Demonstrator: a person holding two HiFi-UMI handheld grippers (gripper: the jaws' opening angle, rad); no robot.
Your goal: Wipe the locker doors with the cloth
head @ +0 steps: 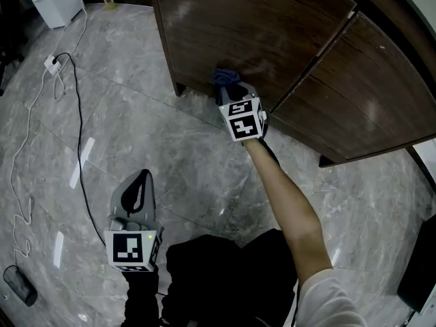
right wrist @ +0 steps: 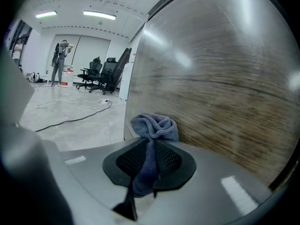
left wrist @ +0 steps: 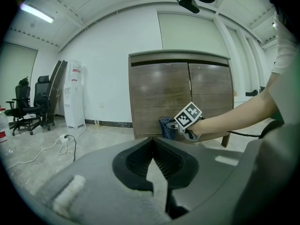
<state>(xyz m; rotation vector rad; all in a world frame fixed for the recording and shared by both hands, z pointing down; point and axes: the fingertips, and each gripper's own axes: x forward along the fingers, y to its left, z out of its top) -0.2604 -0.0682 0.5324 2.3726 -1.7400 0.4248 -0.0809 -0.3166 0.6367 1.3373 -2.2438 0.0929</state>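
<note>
With the right gripper [right wrist: 150, 150] clamped on the blue cloth [right wrist: 155, 125] low on the left locker door [head: 252, 26] and the left gripper [left wrist: 152, 146] shut empty well back from it, I judged firm, overlapping strokes along that door's bottom edge best.

A dark brown wooden locker cabinet [head: 272, 39] is carried on short feet by the glossy grey marbled tile floor [head: 170, 148]. A white power strip with its white cord [head: 52, 64] and a thin black cable [head: 79, 135] are laid across the floor at left. A dark cylindrical object [head: 19, 286] is seen in the lower left corner.
</note>
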